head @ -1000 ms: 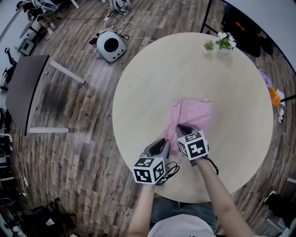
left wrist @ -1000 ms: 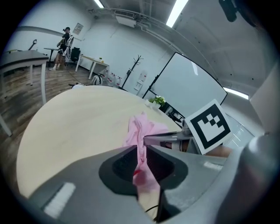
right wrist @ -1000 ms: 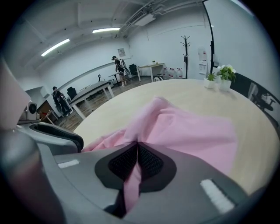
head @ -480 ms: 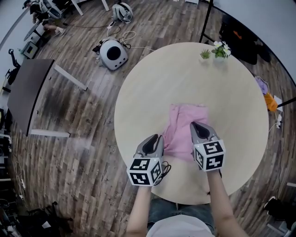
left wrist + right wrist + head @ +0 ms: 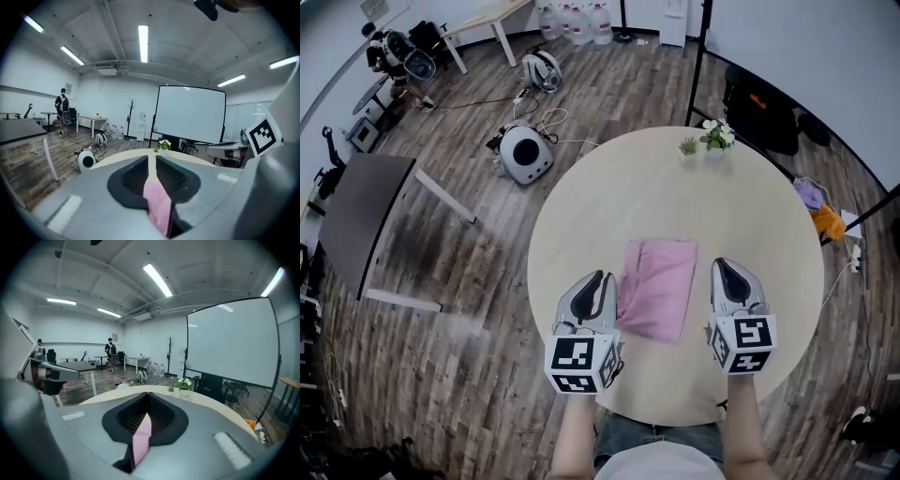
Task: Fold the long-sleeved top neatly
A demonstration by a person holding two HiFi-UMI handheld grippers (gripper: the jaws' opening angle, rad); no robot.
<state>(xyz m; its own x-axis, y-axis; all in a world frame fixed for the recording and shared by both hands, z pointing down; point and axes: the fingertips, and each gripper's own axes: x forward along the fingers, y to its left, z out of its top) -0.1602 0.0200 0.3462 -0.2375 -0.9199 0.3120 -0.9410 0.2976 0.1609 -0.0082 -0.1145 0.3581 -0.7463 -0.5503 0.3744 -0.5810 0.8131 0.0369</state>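
Observation:
The pink long-sleeved top (image 5: pixel 658 286) lies folded into a flat narrow rectangle on the round beige table (image 5: pixel 619 187). My left gripper (image 5: pixel 598 278) hovers at the top's left edge, and my right gripper (image 5: pixel 722 266) hovers off its right edge with bare table between. Both point away from me. In the left gripper view the left gripper (image 5: pixel 150 161) has its jaws drawn together to a thin slit, with a strip of the pink top (image 5: pixel 157 206) showing through it. In the right gripper view the right gripper (image 5: pixel 147 399) looks the same, pink top (image 5: pixel 142 439) showing low in the slit.
A small potted plant (image 5: pixel 708 139) stands at the table's far edge. On the floor are a white round device (image 5: pixel 523 153) with cables, a dark desk (image 5: pixel 356 206) at left, and bags (image 5: pixel 814 211) at right. A projection screen (image 5: pixel 190 112) stands beyond the table.
Both grippers have come off the top and drawn apart, the right one to the right. The bunched top now lies as a flat folded rectangle. The head view has tilted up.

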